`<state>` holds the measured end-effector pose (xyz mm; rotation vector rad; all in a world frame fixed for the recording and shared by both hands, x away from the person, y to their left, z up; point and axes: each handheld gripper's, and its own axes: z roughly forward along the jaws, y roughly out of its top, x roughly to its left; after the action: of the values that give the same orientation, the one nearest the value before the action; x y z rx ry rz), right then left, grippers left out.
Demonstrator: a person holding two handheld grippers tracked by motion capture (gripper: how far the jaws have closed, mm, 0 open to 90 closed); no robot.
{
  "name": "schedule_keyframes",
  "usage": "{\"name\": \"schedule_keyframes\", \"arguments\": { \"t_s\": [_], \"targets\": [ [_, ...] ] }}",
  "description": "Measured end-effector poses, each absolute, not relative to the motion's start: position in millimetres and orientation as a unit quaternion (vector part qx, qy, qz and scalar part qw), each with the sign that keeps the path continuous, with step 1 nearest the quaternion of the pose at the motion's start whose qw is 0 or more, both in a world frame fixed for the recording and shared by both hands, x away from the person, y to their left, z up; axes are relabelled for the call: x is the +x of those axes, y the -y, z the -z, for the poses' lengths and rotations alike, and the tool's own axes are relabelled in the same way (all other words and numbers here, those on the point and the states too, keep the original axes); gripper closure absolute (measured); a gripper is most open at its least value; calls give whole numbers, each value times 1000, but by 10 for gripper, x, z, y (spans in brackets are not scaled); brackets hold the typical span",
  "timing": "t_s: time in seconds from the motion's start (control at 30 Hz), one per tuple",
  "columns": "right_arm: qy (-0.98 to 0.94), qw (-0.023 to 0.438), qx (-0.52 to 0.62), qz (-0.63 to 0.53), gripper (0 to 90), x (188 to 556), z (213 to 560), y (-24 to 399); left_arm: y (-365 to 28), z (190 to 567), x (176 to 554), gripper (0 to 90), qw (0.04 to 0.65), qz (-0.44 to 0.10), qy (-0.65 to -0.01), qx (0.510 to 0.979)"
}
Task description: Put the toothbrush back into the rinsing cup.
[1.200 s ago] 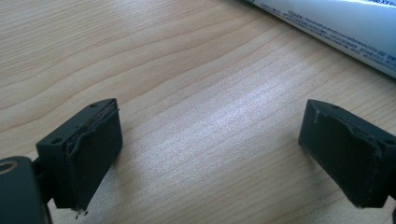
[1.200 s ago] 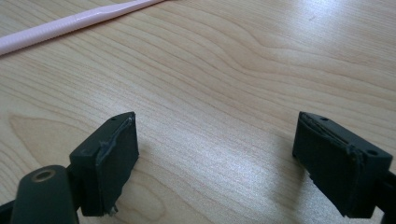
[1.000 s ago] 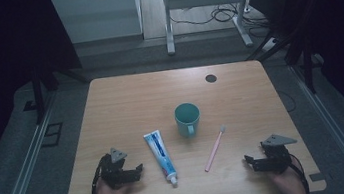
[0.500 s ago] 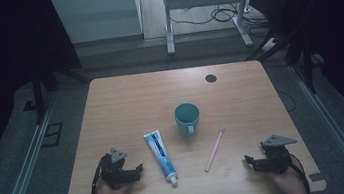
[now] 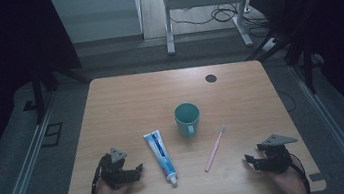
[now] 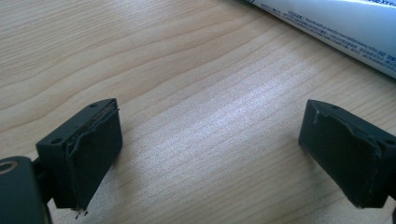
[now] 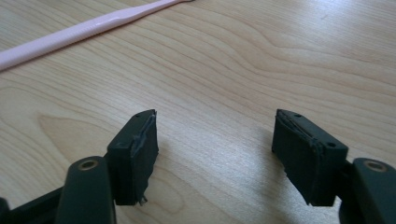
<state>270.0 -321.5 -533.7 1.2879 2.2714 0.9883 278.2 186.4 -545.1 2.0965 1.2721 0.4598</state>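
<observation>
Near the front edge of the pale wooden worktop (image 5: 125, 98): white-and-blue toothpaste tube (image 5: 160, 156), slim pink plastic toothbrush (image 5: 214, 148), teal mug (image 5: 187, 118) behind; left gripper (image 5: 139, 169) released, right gripper (image 5: 247, 160) just closing, fingers around nothing.

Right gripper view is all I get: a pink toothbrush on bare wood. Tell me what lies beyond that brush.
Observer: A teal cup stands upright just past the head of the toothbrush, apart from it.
Operator: Now give me what is on the brush's other side.
Observer: A toothpaste tube lies flat to its left, cap toward the person.
Operator: Report the left gripper.
Observer: The left gripper is left of the tube, jaws open, nothing between them.
</observation>
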Motion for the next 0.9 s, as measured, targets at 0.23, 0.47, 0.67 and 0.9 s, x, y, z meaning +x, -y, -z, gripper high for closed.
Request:
{"name": "schedule_keyframes", "arguments": {
  "t_s": [0.23, 0.47, 0.67, 0.9],
  "targets": [
    [-808, 160, 442, -355, 620, 2660, 5222, 3194, -1864, 5450, 2782, 62, 318, -174, -483, 797],
    [-819, 159, 424, -353, 810, 2640, 5160, 3143, -1865, 5451, 2782, 62, 318, -174, -483, 797],
    [-818, 137, 434, -352, 890, 2652, 5164, 3149, -1864, 5451, 2782, 62, 318, -175, -483, 797],
    [-823, 129, 426, -352, 891, 2671, 5140, 3090, -1864, 5451, 2782, 62, 318, -175, -483, 797]
  ]
}}
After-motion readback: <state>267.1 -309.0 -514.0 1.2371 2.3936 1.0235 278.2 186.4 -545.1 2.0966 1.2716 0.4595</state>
